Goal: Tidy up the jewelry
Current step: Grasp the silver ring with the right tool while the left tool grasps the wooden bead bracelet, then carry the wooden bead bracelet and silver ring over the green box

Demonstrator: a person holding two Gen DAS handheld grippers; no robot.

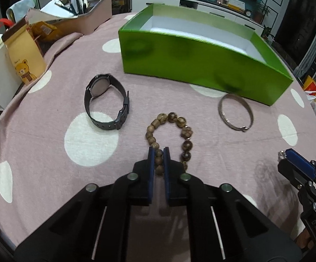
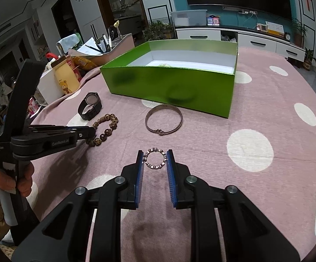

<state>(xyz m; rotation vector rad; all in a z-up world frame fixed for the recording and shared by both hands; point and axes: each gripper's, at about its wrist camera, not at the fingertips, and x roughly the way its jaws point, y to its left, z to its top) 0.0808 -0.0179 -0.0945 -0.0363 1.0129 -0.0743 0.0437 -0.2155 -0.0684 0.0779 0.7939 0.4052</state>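
The left gripper [image 1: 158, 152] was clenched on the near side of the bead bracelet [image 1: 169, 139], several wooden beads pinched between its blue pads while the rest of the loop lay on the worktop [image 1: 48, 144], which was covered by a pink cloth with white dots. The right gripper [image 2: 155, 159] was grasping a small sparkly ring bracelet [image 2: 154, 158], its pads pressing the loop on both sides and holding it just above the cloth. To the left of the beads lay a black watch [image 1: 106, 101] with its strap buckled. To the right, a silver bangle [image 1: 235, 112] rested flat just in front of the green box [image 1: 179, 54]. The box stood open with a white inside, and something pale showed on its floor in the right wrist view, too small to identify. A person's hand [image 2: 16, 179] gripped the handle of the left gripper at the worktop's edge. A paper bag with a bear picture [image 1: 23, 52] stood at the far left.
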